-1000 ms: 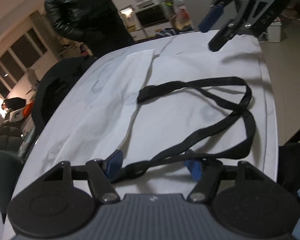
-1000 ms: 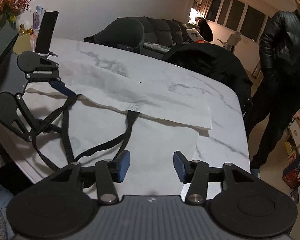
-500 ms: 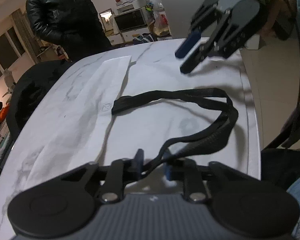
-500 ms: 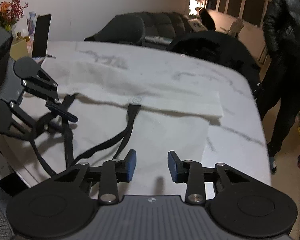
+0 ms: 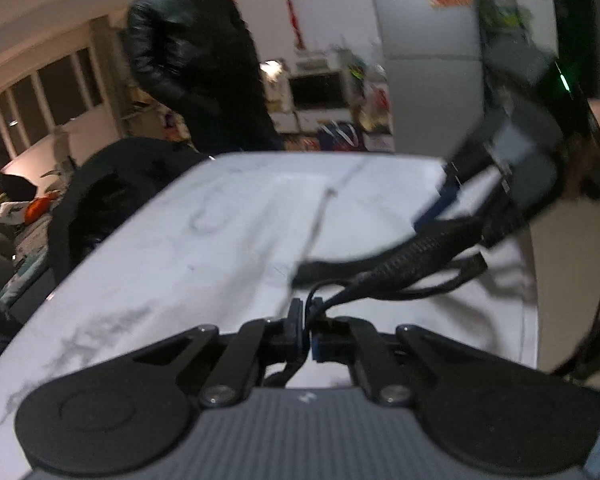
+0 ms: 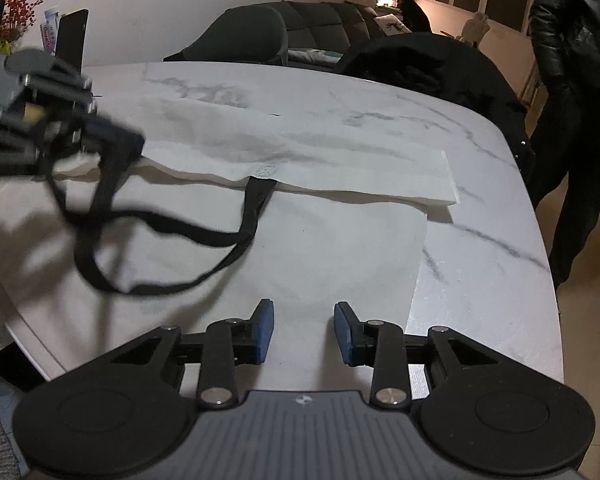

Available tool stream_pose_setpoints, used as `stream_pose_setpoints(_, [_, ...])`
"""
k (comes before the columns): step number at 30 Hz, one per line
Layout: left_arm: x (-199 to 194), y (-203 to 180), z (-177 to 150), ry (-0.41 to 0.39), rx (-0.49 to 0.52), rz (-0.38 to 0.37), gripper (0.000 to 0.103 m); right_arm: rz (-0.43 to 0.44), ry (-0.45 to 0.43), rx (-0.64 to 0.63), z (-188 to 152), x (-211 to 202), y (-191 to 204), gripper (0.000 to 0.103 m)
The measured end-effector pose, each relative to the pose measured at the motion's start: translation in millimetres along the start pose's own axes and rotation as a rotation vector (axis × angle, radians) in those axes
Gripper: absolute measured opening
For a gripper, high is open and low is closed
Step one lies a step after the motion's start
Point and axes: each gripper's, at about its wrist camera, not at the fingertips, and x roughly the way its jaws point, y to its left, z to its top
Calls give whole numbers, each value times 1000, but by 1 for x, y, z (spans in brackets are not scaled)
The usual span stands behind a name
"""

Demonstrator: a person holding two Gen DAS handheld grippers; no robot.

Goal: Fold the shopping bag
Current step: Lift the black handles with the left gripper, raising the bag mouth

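**Inspector:** White marble-patterned table (image 6: pixel 480 184) with grey veining, in a dim living room; a dark sofa (image 6: pixel 320 24) and a chair draped with a black coat (image 6: pixel 428 68) stand behind its far edge. State the item.

**Assistant:** One white fabric shopping bag (image 6: pixel 340 240) lying flat on the table, folded along its length so that a narrower upper layer overlaps the lower panel. Two black webbing handles (image 6: pixel 244 216) are attached; one is stitched on near the middle of the fold line.

**Inspector:** Orientation?

**Assistant:** In the right wrist view the long axis runs left to right, roughly parallel to the far table edge. One short end lies toward the right edge of the table. The handles trail from the fold toward the near left corner.

**Inspector:** Left gripper (image 5: pixel 307 330)?

**Assistant:** Pads pressed together, pinching a handle strap, with the loops lifted off the table surface. Motion blur obscures the finer detail.

**Inspector:** Right gripper (image 6: pixel 304 330)?

**Assistant:** Blue pads spread apart, holding nothing, above the bag's near edge. In the left wrist view it appears blurred at upper right, just beside the raised straps; whether it touches them I cannot tell.

**Inspector:** Markings?

**Assistant:** A small stitched patch (image 6: pixel 267 171) sits at the handle root; no text legible. Red paper decorations on the far wall are unreadable.

**Inspector:** Others present?

**Assistant:** A person in a black padded jacket (image 6: pixel 568 80) stands beyond the table's right end.
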Motion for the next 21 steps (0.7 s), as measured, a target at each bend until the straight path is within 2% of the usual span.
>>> stream_pose_setpoints(6, [-5,25,19,-22,-49,89,3,2,5,-20,1,0,1,33])
stream_pose_setpoints(14, [-12,62,45,-29,-99,249,4,-1,7,-42,6,1,-1,33])
stream_pose_setpoints(21, [-13,96,73,-12,-151,366,7,13,-22,-70,27,4,1,33])
